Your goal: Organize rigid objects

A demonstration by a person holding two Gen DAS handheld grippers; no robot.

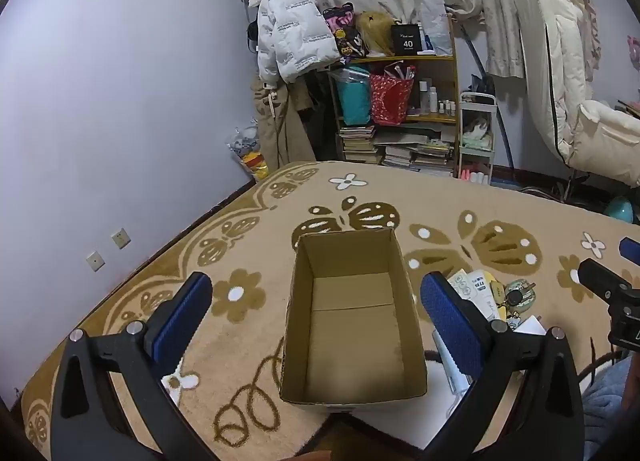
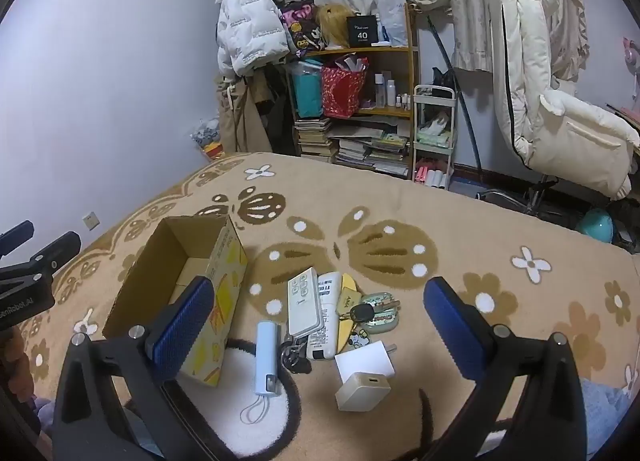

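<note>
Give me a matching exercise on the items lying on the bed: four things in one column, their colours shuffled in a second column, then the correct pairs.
Things:
1. cardboard box
2. power bank
3. charger plug
4. remote control

Colours:
A. light blue
B. brown inside, yellow print outside
C. white with grey buttons
D. cream-white cube

Pairs: 1-B, 2-A, 3-D, 4-C

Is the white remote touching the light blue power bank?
Apart. The right wrist view shows a strip of blanket between the remote and the power bank.
</note>
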